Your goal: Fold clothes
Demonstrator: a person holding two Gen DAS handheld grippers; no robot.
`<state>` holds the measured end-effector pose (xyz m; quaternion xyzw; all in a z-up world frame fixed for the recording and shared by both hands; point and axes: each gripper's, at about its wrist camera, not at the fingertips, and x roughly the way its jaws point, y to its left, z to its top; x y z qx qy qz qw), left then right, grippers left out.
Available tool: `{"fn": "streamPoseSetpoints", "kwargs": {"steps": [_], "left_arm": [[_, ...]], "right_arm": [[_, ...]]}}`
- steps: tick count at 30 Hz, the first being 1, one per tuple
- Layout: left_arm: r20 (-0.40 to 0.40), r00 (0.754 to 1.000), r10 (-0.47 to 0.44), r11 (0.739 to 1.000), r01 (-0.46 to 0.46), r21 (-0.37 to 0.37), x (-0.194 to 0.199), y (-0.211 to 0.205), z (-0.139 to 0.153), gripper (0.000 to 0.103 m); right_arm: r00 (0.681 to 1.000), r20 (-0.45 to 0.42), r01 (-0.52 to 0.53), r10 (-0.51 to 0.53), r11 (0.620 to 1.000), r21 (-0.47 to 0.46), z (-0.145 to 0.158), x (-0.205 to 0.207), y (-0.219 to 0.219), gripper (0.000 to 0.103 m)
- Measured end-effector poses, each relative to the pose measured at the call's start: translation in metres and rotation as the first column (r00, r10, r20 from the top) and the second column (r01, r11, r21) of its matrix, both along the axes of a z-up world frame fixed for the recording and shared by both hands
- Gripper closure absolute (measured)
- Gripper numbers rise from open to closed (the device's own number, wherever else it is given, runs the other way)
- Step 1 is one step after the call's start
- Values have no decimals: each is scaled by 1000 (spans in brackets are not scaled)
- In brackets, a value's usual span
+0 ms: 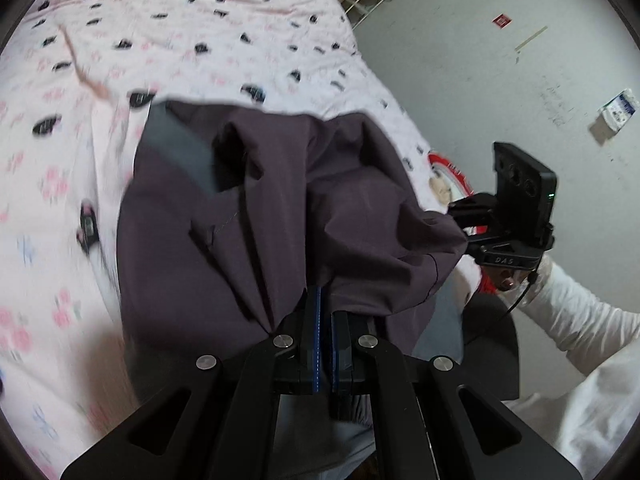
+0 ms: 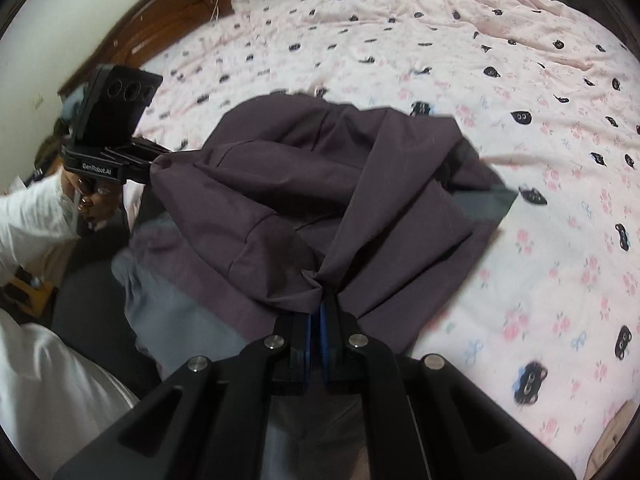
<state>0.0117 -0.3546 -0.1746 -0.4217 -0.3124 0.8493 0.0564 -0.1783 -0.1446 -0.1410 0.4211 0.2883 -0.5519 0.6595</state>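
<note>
A dark purple garment (image 1: 248, 216) with a grey band (image 1: 180, 152) hangs bunched over a pink patterned bed. My left gripper (image 1: 325, 300) is shut on one edge of it, the cloth pinched between the blue pads. In the right wrist view the same garment (image 2: 328, 200) spreads out ahead, and my right gripper (image 2: 318, 300) is shut on another part of its edge. Each view shows the other gripper clamped to the cloth: the right gripper (image 1: 460, 218) at the right side, the left gripper (image 2: 154, 162) at the left side. The garment's far end lies on the bed.
The pink bedspread (image 2: 500, 100) with black cat prints covers the bed. A dark wooden headboard (image 2: 168, 12) stands at the far left. A grey floor (image 1: 500, 80) with a small box (image 1: 618, 112) lies beside the bed. White sleeves (image 1: 592, 320) of the person are near both grippers.
</note>
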Motion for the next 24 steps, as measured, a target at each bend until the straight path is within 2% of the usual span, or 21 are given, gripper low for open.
{"fn": "streamPoseSetpoints", "kwargs": {"steps": [5, 9, 12, 15, 19, 21, 24], "left_arm": [[2, 999, 42, 998, -42, -49, 14, 10, 7, 100], [-28, 996, 82, 980, -85, -177, 23, 23, 36, 97], [-89, 990, 114, 967, -131, -218, 26, 31, 62, 95], [-162, 974, 157, 943, -197, -270, 30, 40, 86, 90], [-248, 948, 199, 901, -277, -335, 32, 51, 113, 75], [-285, 934, 214, 877, -312, -365, 30, 54, 122, 73], [-281, 938, 204, 880, -302, -366, 24, 55, 122, 67]], "right_arm": [[992, -128, -7, 8, 1000, 4, -8, 24, 8, 97], [968, -251, -28, 24, 1000, -11, -11, 48, 13, 96], [951, -305, -49, 44, 999, -10, -16, 60, 16, 96], [948, -316, -51, 43, 999, -18, -16, 63, 17, 96], [939, -342, -49, 38, 999, -24, -12, 65, 20, 94], [934, -355, -49, 37, 999, -24, -10, 65, 19, 93], [929, -369, -50, 35, 998, -32, -4, 68, 20, 86]]}}
